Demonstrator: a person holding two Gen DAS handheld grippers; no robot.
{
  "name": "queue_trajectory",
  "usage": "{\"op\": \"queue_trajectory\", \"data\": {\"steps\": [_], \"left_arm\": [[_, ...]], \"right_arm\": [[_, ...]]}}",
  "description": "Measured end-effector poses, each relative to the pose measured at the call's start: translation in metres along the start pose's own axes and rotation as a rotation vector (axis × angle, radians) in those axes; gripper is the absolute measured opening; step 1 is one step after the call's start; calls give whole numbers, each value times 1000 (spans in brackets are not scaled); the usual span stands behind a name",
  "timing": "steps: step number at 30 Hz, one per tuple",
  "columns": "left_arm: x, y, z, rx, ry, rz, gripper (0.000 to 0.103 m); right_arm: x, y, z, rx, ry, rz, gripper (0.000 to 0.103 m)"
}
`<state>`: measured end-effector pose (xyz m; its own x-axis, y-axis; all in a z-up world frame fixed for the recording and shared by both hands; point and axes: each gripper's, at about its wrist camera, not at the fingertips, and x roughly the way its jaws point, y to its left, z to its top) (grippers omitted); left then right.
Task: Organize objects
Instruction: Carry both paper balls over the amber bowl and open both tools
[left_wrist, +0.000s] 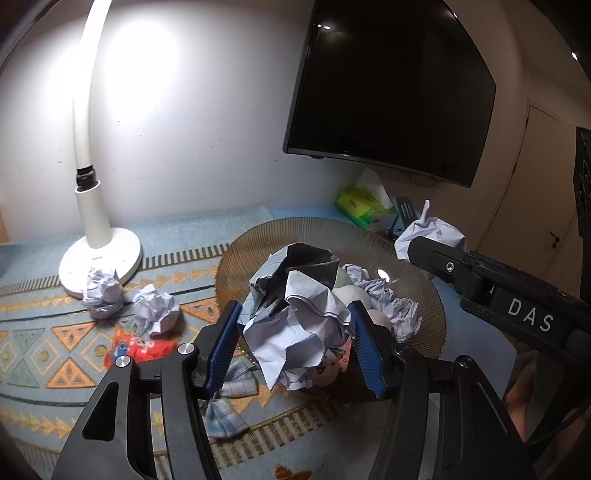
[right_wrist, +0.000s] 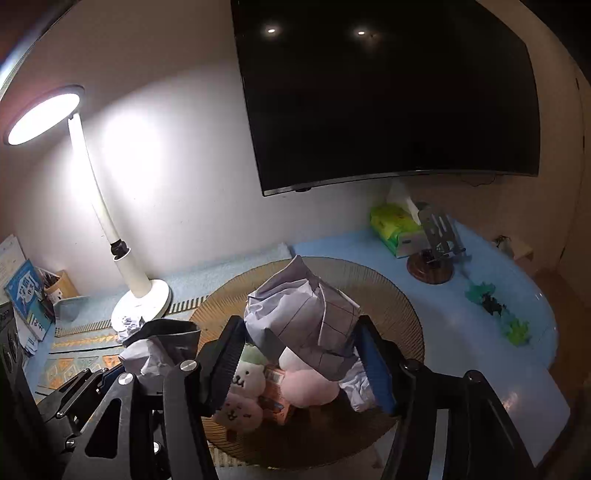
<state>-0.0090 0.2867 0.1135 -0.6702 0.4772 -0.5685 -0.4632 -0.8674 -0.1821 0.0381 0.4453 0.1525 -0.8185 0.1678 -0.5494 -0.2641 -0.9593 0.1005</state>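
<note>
Your left gripper (left_wrist: 295, 328) holds a crumpled paper ball (left_wrist: 295, 332) between its blue pads, jaws clamped on it from both sides, above the round woven tray (left_wrist: 417, 273). Part of that ball is dark grey, part pale. Your right gripper (right_wrist: 299, 350) has a second crumpled paper ball (right_wrist: 301, 314), faintly lined, between its jaws. The left pad does not clearly touch the paper and the right pad is partly covered by it, so whether the jaws press on it cannot be told from this view. In the left wrist view the right gripper enters from the right edge with that ball at its tip, over the tray's far rim.

The tray sits on the desk (right_wrist: 480, 332), partly over a patterned cloth (left_wrist: 55, 350). Inside it lie more crumpled paper (left_wrist: 391, 306), small plush toys (right_wrist: 243, 380) with drawn faces, a pink plush piece (right_wrist: 310, 387) and a small orange carton (right_wrist: 275, 391).

Two more paper balls (left_wrist: 101, 293) rest on the cloth; one touches the lamp base (left_wrist: 99, 258), the other lies just beside it. A red patterned packet (left_wrist: 140, 349) and a checked cloth scrap (left_wrist: 225, 402) lie near the left jaw. A green tissue box (left_wrist: 364, 206) stands at the wall beneath a dark screen (left_wrist: 388, 85).
</note>
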Motion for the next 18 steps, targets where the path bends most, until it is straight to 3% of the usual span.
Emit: {"op": "queue_trajectory", "data": {"steps": [1,2,4,9,14,18], "left_arm": [[7,-2,1,7,4,2,62],[14,-2,1,2,3,-8,64],[23,-1,0,-17,-3,-22,85],[15,7,-5,13,-5,-30,85],[-14,29,-11,-38,-30,-35,85],[-37,39,-16,-34,-44,32,85]], "right_arm": [[2,-3,-2,9,-3,-20,77],[4,-7,-3,18,1,-22,78],[8,-13,-5,34,23,-9,78],[6,-16,-16,44,25,-4,78],[-7,0,-23,53,24,49,78],[-24,20,-28,39,-2,104,82]]}}
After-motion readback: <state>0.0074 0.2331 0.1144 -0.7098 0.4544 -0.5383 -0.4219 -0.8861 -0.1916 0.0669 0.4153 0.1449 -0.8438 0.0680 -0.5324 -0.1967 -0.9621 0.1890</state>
